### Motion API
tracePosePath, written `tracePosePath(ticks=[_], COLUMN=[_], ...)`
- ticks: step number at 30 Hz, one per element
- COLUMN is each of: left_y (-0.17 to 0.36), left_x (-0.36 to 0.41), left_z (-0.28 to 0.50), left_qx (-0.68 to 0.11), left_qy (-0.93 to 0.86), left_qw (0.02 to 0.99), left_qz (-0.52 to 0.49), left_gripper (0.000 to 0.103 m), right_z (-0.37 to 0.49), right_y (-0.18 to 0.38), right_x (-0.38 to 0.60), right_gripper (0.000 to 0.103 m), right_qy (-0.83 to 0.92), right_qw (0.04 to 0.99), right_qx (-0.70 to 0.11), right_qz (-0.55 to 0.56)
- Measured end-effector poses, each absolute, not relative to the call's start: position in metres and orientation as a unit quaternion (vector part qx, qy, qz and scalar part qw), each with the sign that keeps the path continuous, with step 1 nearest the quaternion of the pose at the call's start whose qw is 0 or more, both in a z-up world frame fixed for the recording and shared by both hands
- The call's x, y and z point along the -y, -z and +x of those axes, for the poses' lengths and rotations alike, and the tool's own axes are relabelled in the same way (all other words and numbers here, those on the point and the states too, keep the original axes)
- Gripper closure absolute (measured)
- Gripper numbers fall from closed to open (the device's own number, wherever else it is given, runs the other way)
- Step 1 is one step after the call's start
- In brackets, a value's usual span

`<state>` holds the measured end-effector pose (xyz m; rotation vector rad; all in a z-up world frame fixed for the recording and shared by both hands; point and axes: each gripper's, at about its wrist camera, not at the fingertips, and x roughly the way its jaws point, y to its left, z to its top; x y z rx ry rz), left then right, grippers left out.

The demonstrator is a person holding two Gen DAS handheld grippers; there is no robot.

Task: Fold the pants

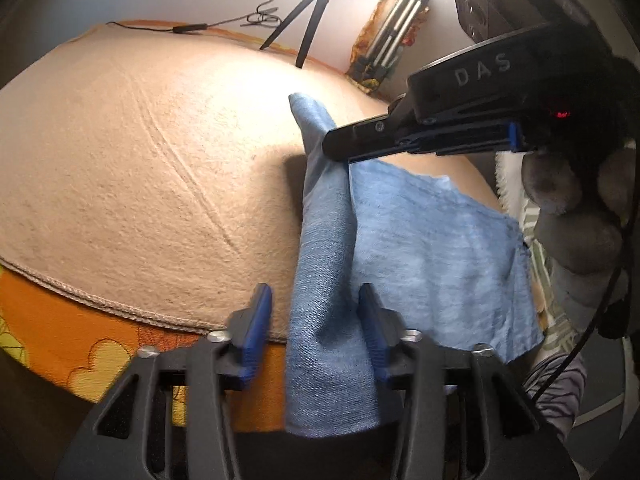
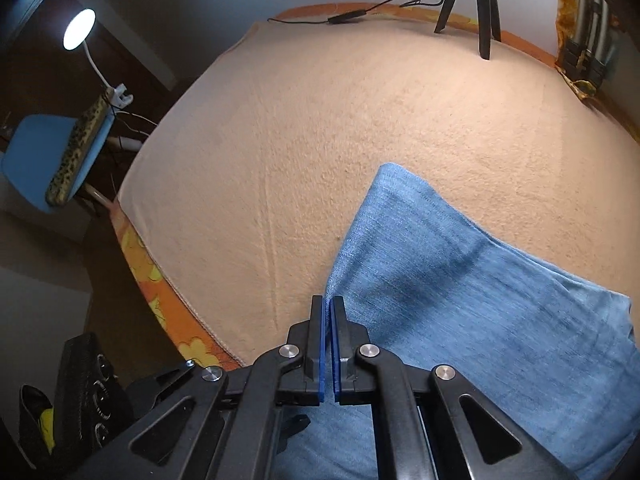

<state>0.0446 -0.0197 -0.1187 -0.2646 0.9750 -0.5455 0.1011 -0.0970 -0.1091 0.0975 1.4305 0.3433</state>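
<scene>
Blue denim pants lie on a beige blanket that covers the bed; all places below are given from the pants.

Left wrist view only: a raised ridge of the pants runs from the near edge up toward the far end. The left gripper straddles this ridge with its blue pads on either side; the right pad touches the cloth, the left pad stands apart from it, so the jaws are partly spread and not clamped. The right gripper comes in from the right above the pants, its tip at the ridge's far part. Whether cloth is pinched there cannot be told from here. A gloved hand holds it.

Right wrist view only: the right gripper has its pads pressed together at the pants' left edge; cloth between the pads cannot be made out. Left of the pants, off the bed, a lit lamp stands by a blue chair.

Both views: beyond the pants, a black tripod and a cable sit at the far edge of the blanket. An orange patterned sheet shows under the blanket's hem.
</scene>
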Motion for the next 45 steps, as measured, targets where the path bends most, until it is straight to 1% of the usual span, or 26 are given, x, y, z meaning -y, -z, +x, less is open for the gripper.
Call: tracePosePath(ticks=[2,3,4,6,7,8,9,13,16,20,23,27,29,31,33,36,39,45], left_y=[0.115,0.112,0.110,0.105,0.104,0.102,0.101,0.094,0.088,0.082,0.082,0.079,0.077,0.075,0.074,0.070,0.065,0.051], left_x=[0.023,0.024,0.026,0.028,0.029,0.029,0.030,0.036,0.040,0.046,0.052,0.062,0.066,0.070,0.070,0.069,0.072,0.095], left_z=[0.042,0.040,0.039,0.035,0.033,0.033,0.033,0.030,0.027,0.022,0.022,0.020,0.018,0.017,0.017,0.017,0.015,0.009], left_qx=[-0.454,-0.446,-0.441,-0.430,-0.427,-0.425,-0.422,-0.411,-0.402,-0.390,-0.387,-0.381,-0.378,-0.376,-0.376,-0.373,-0.370,-0.362], left_qy=[0.261,0.264,0.267,0.270,0.270,0.271,0.272,0.279,0.284,0.289,0.291,0.298,0.303,0.306,0.310,0.317,0.327,0.358], left_qw=[0.844,0.847,0.848,0.853,0.854,0.855,0.855,0.860,0.864,0.870,0.872,0.873,0.873,0.873,0.871,0.870,0.867,0.858], left_qz=[-0.121,-0.119,-0.119,-0.121,-0.122,-0.124,-0.125,-0.117,-0.106,-0.085,-0.079,-0.067,-0.064,-0.062,-0.064,-0.064,-0.067,-0.065], left_gripper=[0.085,0.090,0.091,0.092,0.092,0.092,0.092,0.092,0.092,0.092,0.092,0.092,0.092,0.092,0.092,0.093,0.093,0.094], right_z=[0.108,0.110,0.112,0.117,0.120,0.124,0.129,0.145,0.152,0.159,0.161,0.159,0.159,0.159,0.158,0.153,0.149,0.130], right_y=[0.111,0.112,0.111,0.109,0.107,0.105,0.101,0.102,0.110,0.122,0.130,0.135,0.135,0.135,0.131,0.117,0.101,0.071], right_x=[0.096,0.095,0.097,0.098,0.098,0.099,0.098,0.091,0.079,0.068,0.062,0.054,0.053,0.057,0.067,0.084,0.112,0.167], right_gripper=[0.103,0.103,0.103,0.093,0.085,0.067,0.064,0.064,0.064,0.064,0.062,0.063,0.066,0.073,0.083,0.092,0.096,0.098], right_qy=[-0.159,-0.163,-0.167,-0.172,-0.167,-0.162,-0.155,-0.145,-0.130,-0.117,-0.101,-0.090,-0.085,-0.079,-0.081,-0.092,-0.094,-0.098], right_qw=[0.739,0.738,0.737,0.734,0.734,0.736,0.742,0.733,0.723,0.707,0.696,0.685,0.685,0.688,0.695,0.714,0.733,0.765], right_qx=[-0.653,-0.653,-0.654,-0.656,-0.657,-0.656,-0.652,-0.665,-0.678,-0.695,-0.703,-0.708,-0.706,-0.704,-0.701,-0.685,-0.671,-0.636], right_qz=[0.047,0.047,0.045,0.044,0.041,0.037,0.024,-0.002,-0.038,-0.058,-0.103,-0.146,-0.159,-0.155,-0.140,-0.115,-0.063,0.017])
